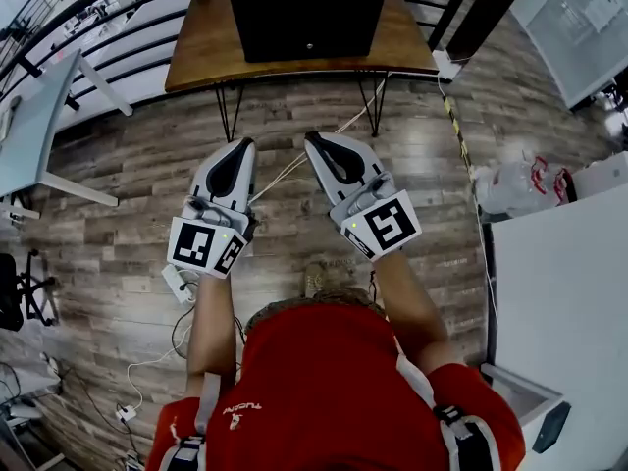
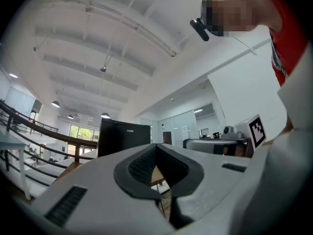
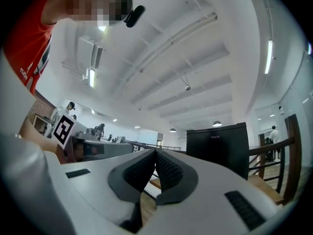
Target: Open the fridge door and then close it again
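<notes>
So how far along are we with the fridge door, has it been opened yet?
Done: nothing that shows. The fridge on the table looks closed. In hand: nothing. The left gripper and right gripper are both shut and empty, held short of the table. Left, judging from this: reach the door, open it, then close it.

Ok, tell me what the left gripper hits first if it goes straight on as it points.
The left gripper would probably meet the black fridge on the wooden table, near its right edge in that gripper's view; it might just slip past. Nothing stands between.
</notes>
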`<state>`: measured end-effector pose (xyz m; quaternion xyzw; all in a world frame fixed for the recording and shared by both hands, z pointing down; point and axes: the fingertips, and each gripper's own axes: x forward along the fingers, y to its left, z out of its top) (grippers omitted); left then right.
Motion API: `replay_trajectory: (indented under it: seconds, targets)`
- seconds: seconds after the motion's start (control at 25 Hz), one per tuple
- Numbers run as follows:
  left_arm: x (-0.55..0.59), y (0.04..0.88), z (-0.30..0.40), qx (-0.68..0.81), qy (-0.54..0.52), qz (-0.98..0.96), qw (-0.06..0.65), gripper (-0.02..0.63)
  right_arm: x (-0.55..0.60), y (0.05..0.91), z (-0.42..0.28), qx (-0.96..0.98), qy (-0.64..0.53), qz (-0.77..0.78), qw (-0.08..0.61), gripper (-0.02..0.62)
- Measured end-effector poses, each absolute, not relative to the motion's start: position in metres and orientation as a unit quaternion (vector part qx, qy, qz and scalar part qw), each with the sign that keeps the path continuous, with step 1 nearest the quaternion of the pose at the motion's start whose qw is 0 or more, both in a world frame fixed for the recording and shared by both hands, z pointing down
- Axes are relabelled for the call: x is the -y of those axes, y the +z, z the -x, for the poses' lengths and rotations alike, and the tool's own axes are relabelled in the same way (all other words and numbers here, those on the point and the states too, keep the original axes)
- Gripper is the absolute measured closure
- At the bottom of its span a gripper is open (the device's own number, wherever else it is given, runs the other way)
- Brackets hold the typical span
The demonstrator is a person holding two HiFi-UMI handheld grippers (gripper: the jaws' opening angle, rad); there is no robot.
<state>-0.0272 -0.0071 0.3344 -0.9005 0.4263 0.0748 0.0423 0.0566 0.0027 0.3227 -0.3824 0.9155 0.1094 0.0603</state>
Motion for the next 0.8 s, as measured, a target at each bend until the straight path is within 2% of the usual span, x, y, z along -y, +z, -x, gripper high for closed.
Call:
replay_trajectory:
  seconds: [0.4, 0.8]
  targets:
    - [0.077, 0.328, 0.013, -0.442, 0.066, 0.894, 0.037, 0.597, 0.068, 0.316, -0.075, -0.921, 0.105, 0.368, 0.068, 0.571]
    - [0.157, 0.327, 0.030, -0.430, 0.071, 0.899, 0.043, 0.597, 0.139, 0.316, -0.054, -0.917, 0.110, 0.378, 0.065, 0.570]
